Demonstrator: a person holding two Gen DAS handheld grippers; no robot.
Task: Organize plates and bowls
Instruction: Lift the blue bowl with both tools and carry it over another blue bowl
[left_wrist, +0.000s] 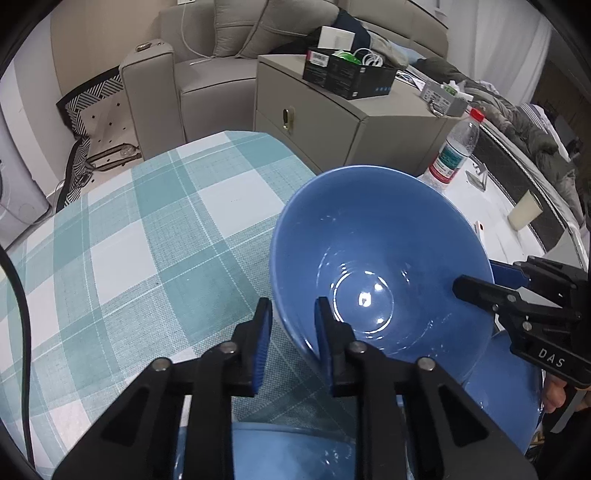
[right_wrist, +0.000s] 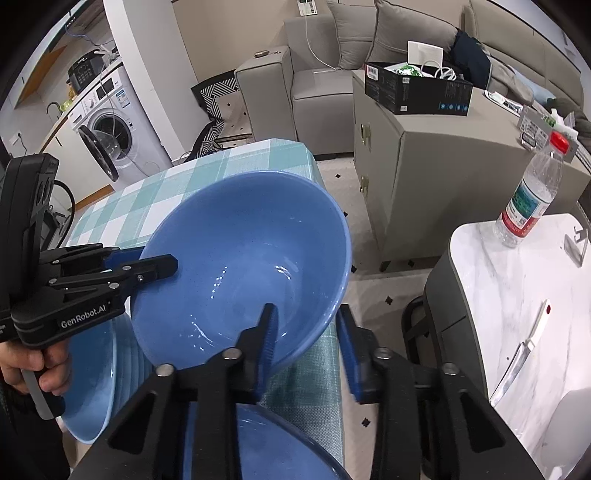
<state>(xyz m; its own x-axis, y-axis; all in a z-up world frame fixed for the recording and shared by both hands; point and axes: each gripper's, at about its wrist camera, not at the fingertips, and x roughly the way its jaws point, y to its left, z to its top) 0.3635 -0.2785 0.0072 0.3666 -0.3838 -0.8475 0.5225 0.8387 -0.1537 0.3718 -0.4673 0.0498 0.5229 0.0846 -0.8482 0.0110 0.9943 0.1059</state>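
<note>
Blue bowl (left_wrist: 380, 266) empty, tilted; both hand-held grippers straddle rim

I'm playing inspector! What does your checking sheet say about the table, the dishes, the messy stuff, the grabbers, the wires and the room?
Surface: checked teal tablecloth, no spills seen.
Job's things: blue bowl tilted above the cloth; left dish and near dish, both blue, lower down.
Clutter: water bottle and knife on the white side table.
Grippers: left gripper and right gripper each straddle the bowl's rim, one finger inside; tightness unclear.
Cables: black cable beside the cloth; white cable on the sofa.
Surroundings: grey cabinet bearing a black box; washing machine.
</note>
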